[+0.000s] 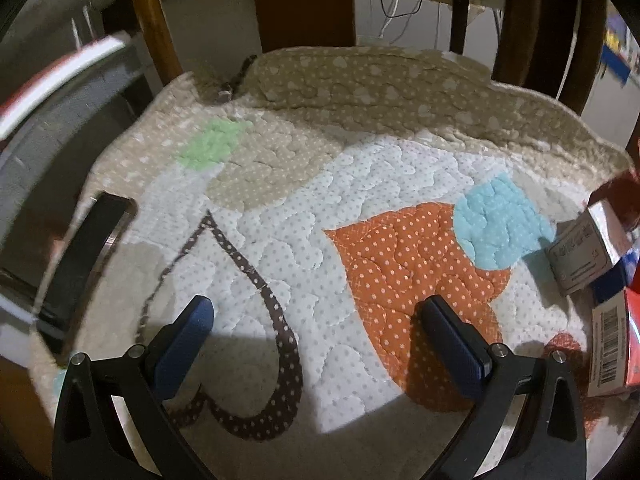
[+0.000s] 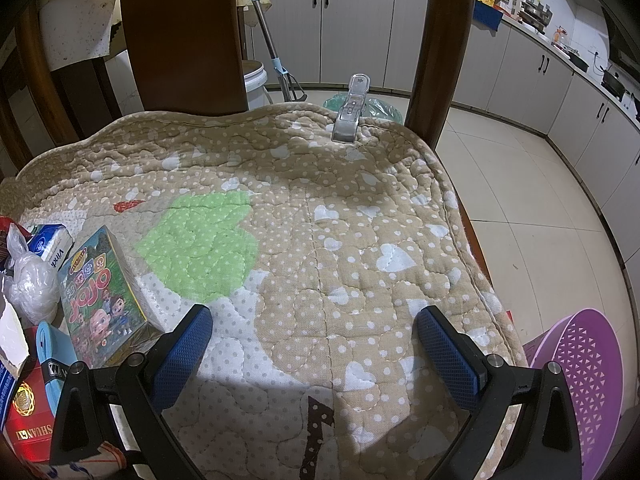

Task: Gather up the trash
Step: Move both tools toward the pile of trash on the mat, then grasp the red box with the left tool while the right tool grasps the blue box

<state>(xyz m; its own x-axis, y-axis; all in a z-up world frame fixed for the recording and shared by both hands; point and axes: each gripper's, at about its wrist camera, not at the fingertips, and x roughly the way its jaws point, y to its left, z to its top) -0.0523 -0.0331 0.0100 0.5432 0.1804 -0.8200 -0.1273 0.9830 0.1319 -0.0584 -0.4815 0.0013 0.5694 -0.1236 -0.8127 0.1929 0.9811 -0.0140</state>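
Right wrist view: right gripper [image 2: 314,344] spread, empty, above quilted chair cushion [image 2: 320,220]; trash pile [image 2: 60,300] at cushion's left, uncollected. Left gripper [image 1: 320,336] also spread, empty.

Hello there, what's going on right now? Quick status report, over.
Left gripper open, empty. Right gripper open, empty. Trash pile with green cartoon box left on quilted cushion, untouched. Nothing in the way.

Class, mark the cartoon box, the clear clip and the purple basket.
cartoon box [image 2: 102,300], right wrist view, printed top face.
clear clip [image 2: 351,114], right wrist view, its body.
purple basket [image 2: 580,364], right wrist view, perforated wall.
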